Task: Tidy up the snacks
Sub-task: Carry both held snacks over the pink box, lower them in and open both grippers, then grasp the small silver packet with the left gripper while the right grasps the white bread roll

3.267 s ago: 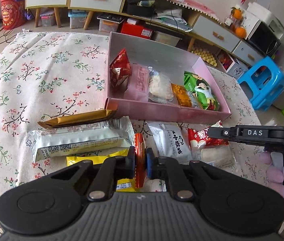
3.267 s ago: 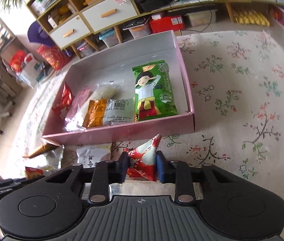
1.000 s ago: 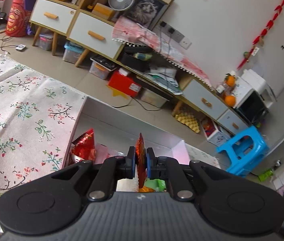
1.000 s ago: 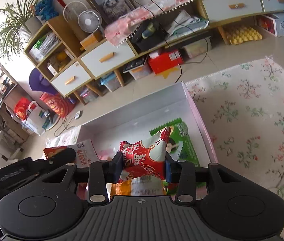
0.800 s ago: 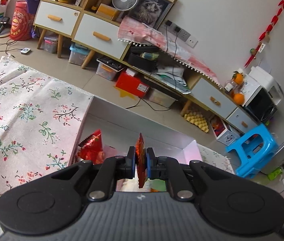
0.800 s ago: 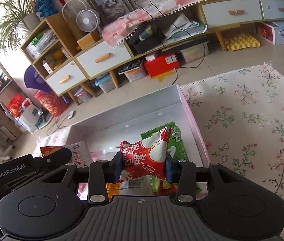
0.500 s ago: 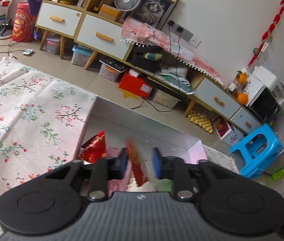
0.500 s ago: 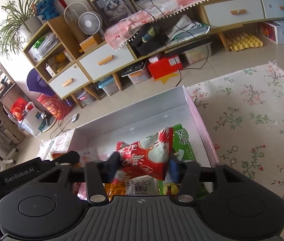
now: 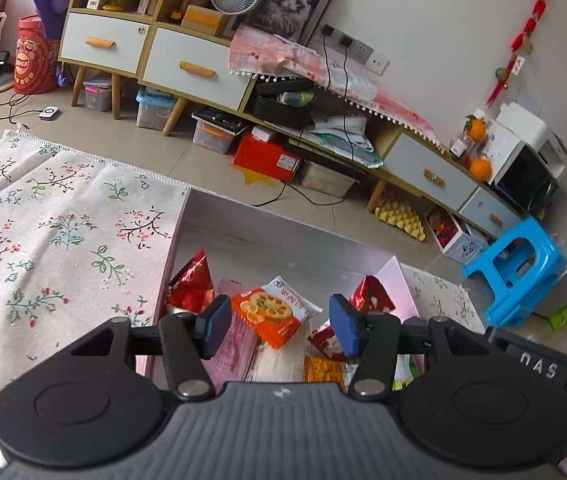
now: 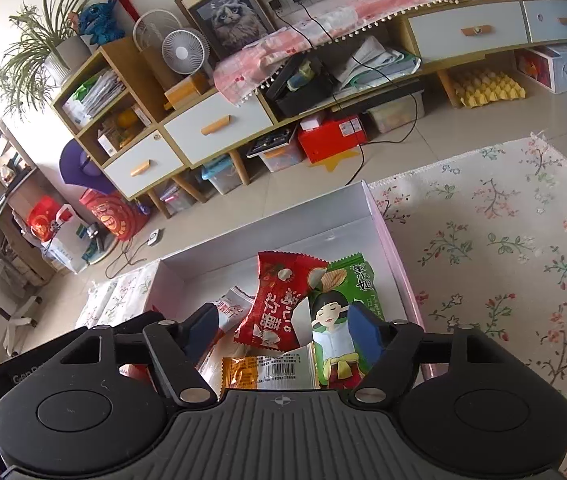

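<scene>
Snacks drop into the pink box (image 9: 407, 280): left claw (image 9: 279, 330) opening off the orange packet (image 9: 271, 312), right claw (image 10: 283, 334) opening off the red packet (image 10: 279, 300); spread both fully before lifting clear of the box

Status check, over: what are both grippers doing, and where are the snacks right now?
Both hand-held grippers opening, nothing clamped. Orange packet and red packet dropped in pink box. Nothing blocking.

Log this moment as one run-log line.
left hand-held gripper: jaws opening, orange packet released | right hand-held gripper: jaws opening, red packet released | both over pink box
</scene>
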`<action>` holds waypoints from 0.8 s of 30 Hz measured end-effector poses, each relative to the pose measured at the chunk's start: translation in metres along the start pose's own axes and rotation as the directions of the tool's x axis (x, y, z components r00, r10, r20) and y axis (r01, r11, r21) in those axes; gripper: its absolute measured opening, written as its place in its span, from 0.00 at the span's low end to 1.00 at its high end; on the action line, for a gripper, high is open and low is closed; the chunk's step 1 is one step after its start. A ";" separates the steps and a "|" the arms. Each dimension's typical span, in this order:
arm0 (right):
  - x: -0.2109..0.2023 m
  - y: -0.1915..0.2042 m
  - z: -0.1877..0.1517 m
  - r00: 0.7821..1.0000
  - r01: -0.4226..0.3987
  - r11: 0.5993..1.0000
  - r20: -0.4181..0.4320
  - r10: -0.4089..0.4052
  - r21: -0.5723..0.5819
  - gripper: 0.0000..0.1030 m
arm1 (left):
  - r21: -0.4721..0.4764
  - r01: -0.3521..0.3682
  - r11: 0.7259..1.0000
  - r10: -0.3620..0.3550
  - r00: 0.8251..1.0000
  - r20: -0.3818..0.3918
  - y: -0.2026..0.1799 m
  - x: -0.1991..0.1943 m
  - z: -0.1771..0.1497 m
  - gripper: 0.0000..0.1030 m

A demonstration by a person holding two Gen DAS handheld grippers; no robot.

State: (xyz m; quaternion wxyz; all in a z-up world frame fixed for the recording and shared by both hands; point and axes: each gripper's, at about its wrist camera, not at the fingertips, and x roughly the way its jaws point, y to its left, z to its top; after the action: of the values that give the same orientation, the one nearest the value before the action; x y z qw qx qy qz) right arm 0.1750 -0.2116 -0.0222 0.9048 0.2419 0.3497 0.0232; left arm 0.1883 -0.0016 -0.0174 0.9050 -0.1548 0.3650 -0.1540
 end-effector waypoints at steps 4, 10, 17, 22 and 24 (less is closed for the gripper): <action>-0.009 0.002 -0.001 1.000 -0.010 1.000 -0.011 0.010 -0.024 0.79 | 0.069 -0.033 0.997 0.035 0.999 -0.025 -0.001 -0.008 0.000 0.63; -0.023 0.003 -0.004 0.999 -0.009 0.998 -0.033 0.007 -0.068 0.84 | 0.139 -0.062 0.988 0.067 0.997 -0.036 0.002 -0.023 -0.004 0.76; -0.041 0.000 -0.014 0.998 0.002 0.992 -0.062 -0.010 -0.124 0.91 | 0.221 -0.088 0.971 0.101 0.994 -0.046 0.004 -0.040 -0.018 0.88; -0.051 -0.004 -0.024 0.996 0.024 0.984 -0.083 -0.039 -0.176 0.92 | 0.314 -0.112 0.943 0.140 0.988 -0.069 0.004 -0.049 -0.033 0.90; -0.053 -0.006 -0.028 0.995 0.032 0.980 -0.091 -0.051 -0.196 0.92 | 0.340 -0.117 0.933 0.151 0.986 -0.076 0.004 -0.052 -0.039 0.92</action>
State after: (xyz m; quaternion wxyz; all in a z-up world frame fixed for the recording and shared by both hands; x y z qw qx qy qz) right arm 0.1161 -0.2161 -0.0094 0.9066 0.1438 0.3936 0.0499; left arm 0.1258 0.0163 -0.0134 0.9069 0.0343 0.3886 -0.1593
